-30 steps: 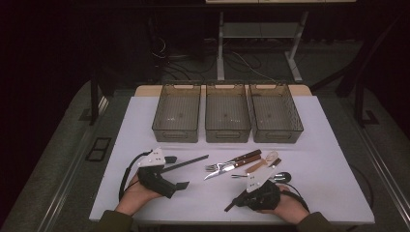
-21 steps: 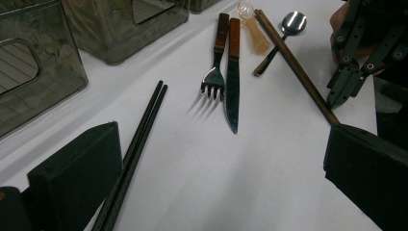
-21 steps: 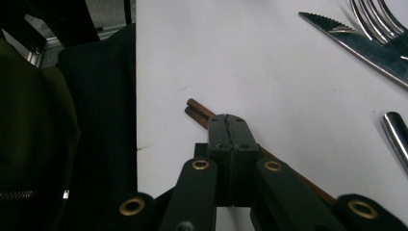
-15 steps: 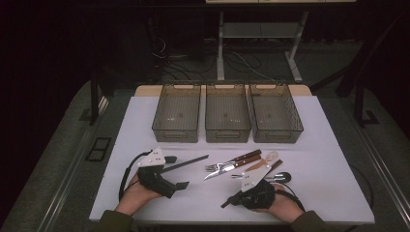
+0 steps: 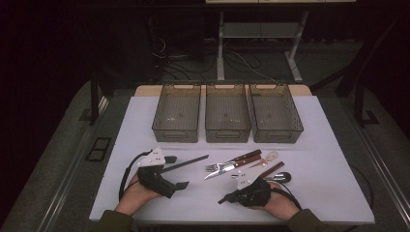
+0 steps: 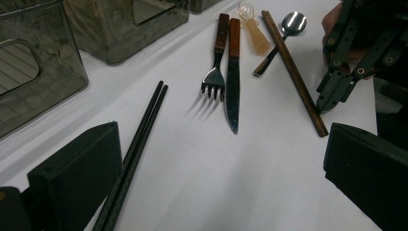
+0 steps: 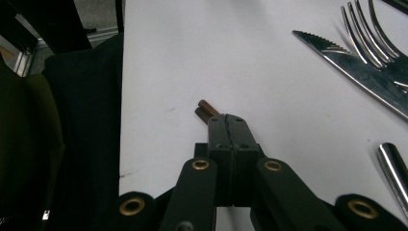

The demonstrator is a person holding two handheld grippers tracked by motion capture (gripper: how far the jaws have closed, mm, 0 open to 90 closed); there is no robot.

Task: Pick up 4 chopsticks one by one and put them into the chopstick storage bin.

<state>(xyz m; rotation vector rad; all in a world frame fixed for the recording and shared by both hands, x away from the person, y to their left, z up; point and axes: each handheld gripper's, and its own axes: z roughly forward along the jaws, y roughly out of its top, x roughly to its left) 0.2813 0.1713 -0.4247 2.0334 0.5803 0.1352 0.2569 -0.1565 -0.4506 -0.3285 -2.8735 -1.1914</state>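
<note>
A: Worktop first?

B: White worktop, with three smoked-plastic bins in a row at its far side, well beyond both tools.

A: Left tool?

B: Held in the left hand, jaws standing wide apart with nothing between them. The black chopsticks lie on the worktop just inside its left-hand jaw, running away from it toward the bins.

A: Right tool?

B: Held in the right hand, jaws closed flat together. The brown chopsticks protrude just past the jaw tips in the right gripper view; whether the tips pinch them or merely overlie them, I cannot tell. In the left gripper view the pair runs on from the tips of that tool.

A: Smaller items?

B: Ahead of the left tool, a knife and fork with wooden handles lie side by side. Beyond the brown chopsticks sit a metal spoon and a pale translucent spoon.
</note>
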